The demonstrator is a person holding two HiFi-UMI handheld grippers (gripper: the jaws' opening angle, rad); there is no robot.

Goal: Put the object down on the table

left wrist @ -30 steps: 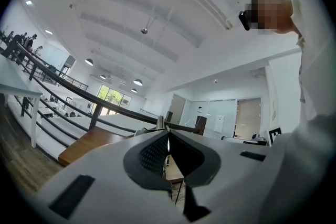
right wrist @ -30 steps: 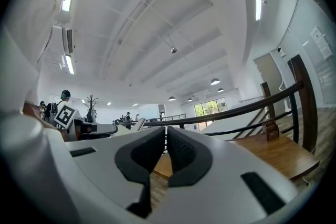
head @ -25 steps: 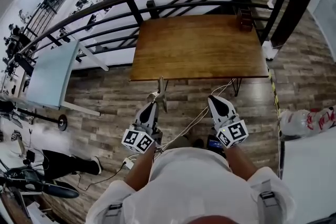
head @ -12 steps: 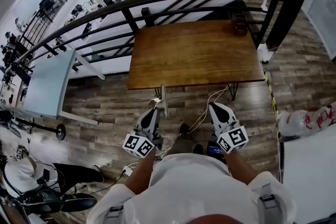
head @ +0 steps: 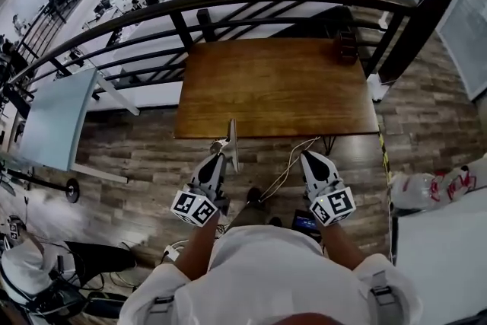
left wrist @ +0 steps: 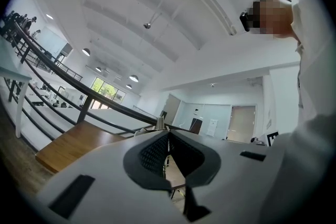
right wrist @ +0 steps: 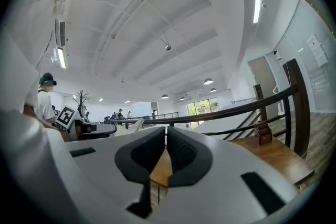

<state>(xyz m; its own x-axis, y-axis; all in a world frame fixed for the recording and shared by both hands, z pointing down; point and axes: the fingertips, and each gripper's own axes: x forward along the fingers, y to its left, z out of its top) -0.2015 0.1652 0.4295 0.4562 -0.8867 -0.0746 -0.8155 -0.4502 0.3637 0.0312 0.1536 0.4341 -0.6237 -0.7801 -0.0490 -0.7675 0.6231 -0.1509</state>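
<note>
Just changed: the counter [head: 278, 84] sits lower and nearer in the head view than a second ago, so the person has closed on it. The tip of the thin flat object [head: 231, 135] now overlaps the counter's near edge in that view; before, it stood short of it.
Left tongs [head: 219, 157]: clamped on the object, which stands up out of the jaws as a pale narrow blade. Grip unchanged.
Right tongs [head: 311, 159]: jaws together, nothing between them. Held beside the left, about level with it.
Object's place: in the air in the left tongs, short of the near edge or just at it; can't tell which. Not on the counter.
Counter top: bare wood, apart from a small dark wooden thing [head: 348, 46] at the far right corner, by the railing [head: 228, 0].
Meaning: approach nearly done, set-down not begun. Likely next: reach over the wood, lower, let go.
</note>
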